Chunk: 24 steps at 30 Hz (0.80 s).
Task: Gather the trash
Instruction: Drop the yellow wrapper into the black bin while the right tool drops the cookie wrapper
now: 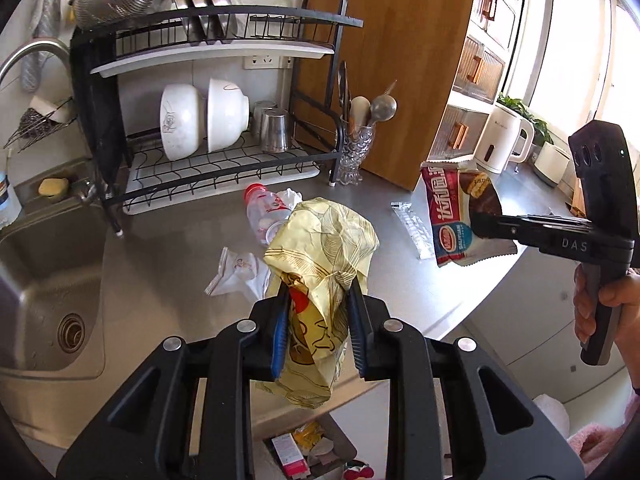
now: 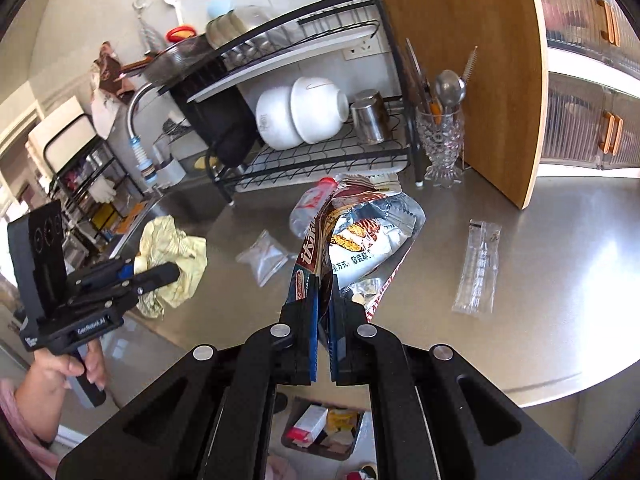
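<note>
My left gripper (image 1: 319, 286) is shut on a crumpled yellow paper wrapper (image 1: 320, 240) and holds it above the counter edge; it also shows in the right wrist view (image 2: 172, 256). My right gripper (image 2: 323, 294) is shut on a red and silver snack bag (image 2: 360, 236), which also shows in the left wrist view (image 1: 456, 212). On the steel counter lie an empty plastic bottle (image 1: 264, 212), a small clear bag (image 1: 240, 272) and a long clear wrapper (image 2: 478, 266). A trash bin (image 2: 320, 432) with several scraps stands on the floor below both grippers.
A black dish rack (image 1: 224, 120) with bowls and cups stands at the back, a sink (image 1: 44, 280) to its left. A glass utensil holder (image 1: 356, 148), a wooden board (image 1: 400, 60) and a white kettle (image 1: 504, 144) stand to the right.
</note>
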Available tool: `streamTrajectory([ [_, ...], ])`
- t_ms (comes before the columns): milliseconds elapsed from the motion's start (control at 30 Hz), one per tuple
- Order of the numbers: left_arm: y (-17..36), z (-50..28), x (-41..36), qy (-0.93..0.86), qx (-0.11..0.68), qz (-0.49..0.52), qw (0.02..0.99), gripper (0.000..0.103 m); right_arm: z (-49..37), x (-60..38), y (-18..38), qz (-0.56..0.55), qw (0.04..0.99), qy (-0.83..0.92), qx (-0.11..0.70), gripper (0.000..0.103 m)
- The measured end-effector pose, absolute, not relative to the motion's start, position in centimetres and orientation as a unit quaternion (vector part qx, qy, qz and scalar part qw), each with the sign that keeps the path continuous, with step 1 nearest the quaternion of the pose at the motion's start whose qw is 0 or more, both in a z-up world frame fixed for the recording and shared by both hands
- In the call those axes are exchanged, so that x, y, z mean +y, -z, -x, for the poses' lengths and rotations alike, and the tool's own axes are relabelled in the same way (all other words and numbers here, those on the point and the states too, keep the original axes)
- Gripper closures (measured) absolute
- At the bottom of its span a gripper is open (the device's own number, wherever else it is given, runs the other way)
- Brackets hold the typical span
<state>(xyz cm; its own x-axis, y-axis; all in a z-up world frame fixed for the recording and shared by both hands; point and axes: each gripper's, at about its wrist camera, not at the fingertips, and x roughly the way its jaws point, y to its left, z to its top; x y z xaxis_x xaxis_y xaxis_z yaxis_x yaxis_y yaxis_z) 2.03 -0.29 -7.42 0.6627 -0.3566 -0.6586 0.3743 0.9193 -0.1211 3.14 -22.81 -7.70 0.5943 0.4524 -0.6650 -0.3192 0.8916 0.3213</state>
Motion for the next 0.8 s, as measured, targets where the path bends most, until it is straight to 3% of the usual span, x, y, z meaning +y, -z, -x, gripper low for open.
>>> streamTrajectory([
  [233, 9.2, 4.2, 2.8, 0.172, 0.387, 0.009, 0.906, 0.079, 2.8, -19.7, 9.9, -0.056, 0.864, -0.262, 0.427, 0.098],
  [467, 14.3, 8.8, 5.0, 0.149, 0.446, 0.036, 0.882, 0.079, 7.0, -16.8, 14.0, -0.046, 0.817, -0.313, 0.483, 0.098],
  [800, 28.3, 10.8, 5.4, 0.133, 0.564, 0.06, 0.813, 0.079, 8.7, -13.3, 28.8, 0.007, 0.737, -0.296, 0.607, 0.098],
])
